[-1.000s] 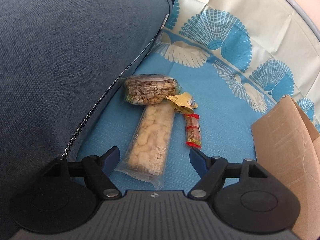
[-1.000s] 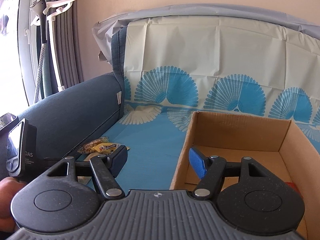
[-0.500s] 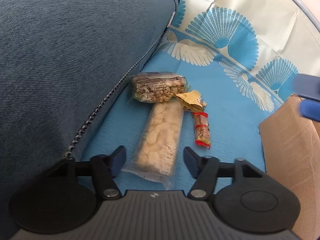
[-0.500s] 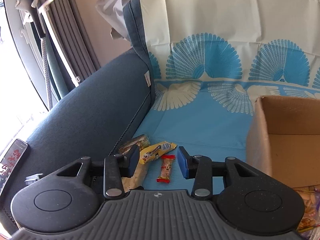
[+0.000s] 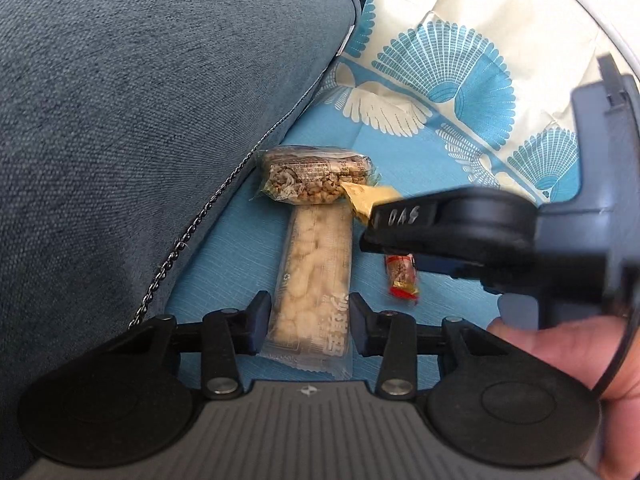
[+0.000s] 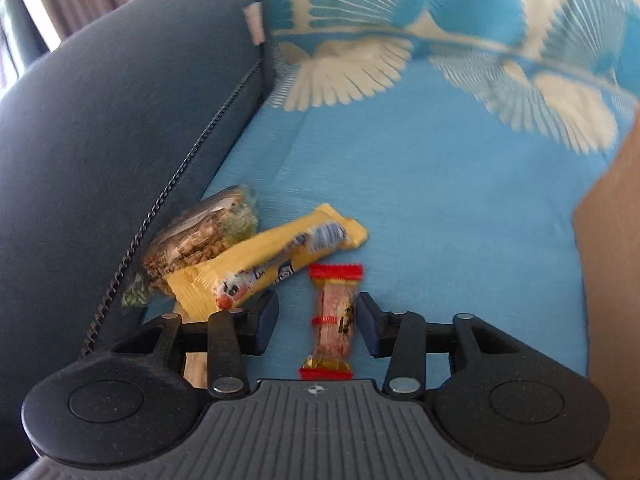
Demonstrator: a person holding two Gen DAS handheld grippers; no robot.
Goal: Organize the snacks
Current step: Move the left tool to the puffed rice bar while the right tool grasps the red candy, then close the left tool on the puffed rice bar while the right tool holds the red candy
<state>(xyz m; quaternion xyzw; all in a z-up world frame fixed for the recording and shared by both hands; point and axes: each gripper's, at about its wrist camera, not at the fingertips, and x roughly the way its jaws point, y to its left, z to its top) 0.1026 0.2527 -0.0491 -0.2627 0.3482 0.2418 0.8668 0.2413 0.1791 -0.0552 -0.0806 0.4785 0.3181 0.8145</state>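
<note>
Several snacks lie on the blue sofa cover. A long clear pack of pale puffed pieces (image 5: 314,276) lies between the fingers of my open left gripper (image 5: 308,320), which straddles its near end. Beyond it lie a clear pack of brown cereal (image 5: 312,180) and a yellow wrapper (image 5: 368,198). My open right gripper (image 6: 316,320) straddles a small red-ended candy bar (image 6: 332,320), also in the left view (image 5: 402,276). In the right view the yellow bar (image 6: 268,260) and the cereal pack (image 6: 196,236) lie to the left. The right gripper's body (image 5: 480,232) crosses the left view.
The dark blue sofa arm (image 5: 140,120) rises on the left with a black chain (image 5: 176,248) along its seam. A cardboard box wall (image 6: 612,260) stands at the right edge. The patterned cover (image 6: 400,140) stretches behind the snacks.
The right gripper has come down and left over the small red candy bar and now shows in the left view. The left gripper has moved forward along the puffed pack, and both jaws have narrowed.
</note>
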